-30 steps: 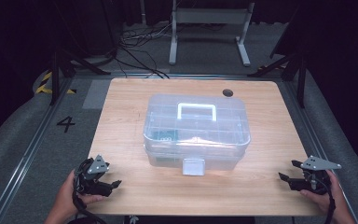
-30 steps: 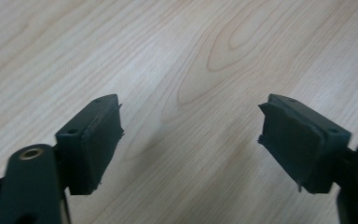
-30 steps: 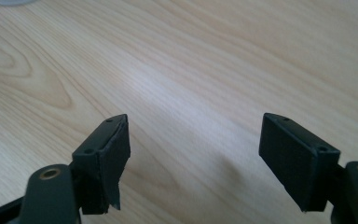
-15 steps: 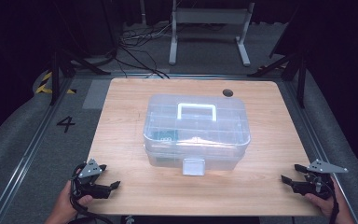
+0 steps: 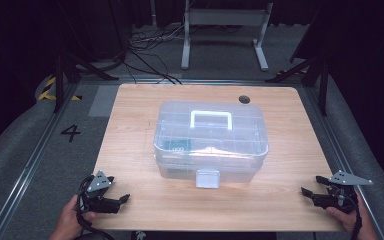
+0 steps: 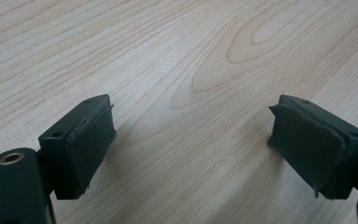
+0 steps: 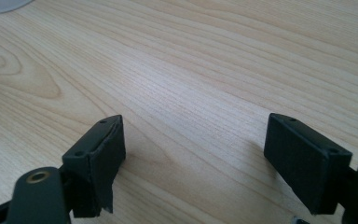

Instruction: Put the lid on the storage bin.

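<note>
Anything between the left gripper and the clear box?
No: bare wooden table between left gripper and clear box, seen in the high view.

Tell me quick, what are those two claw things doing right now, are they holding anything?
Left gripper: open, holding nothing, jaws just been opening over bare table.
Right gripper: open, holding nothing.

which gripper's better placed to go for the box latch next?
Left gripper, slightly, as a judgement. The latch on the clear box sits left of the box's centre, nearer it than the right gripper. Both are open and empty.
</note>
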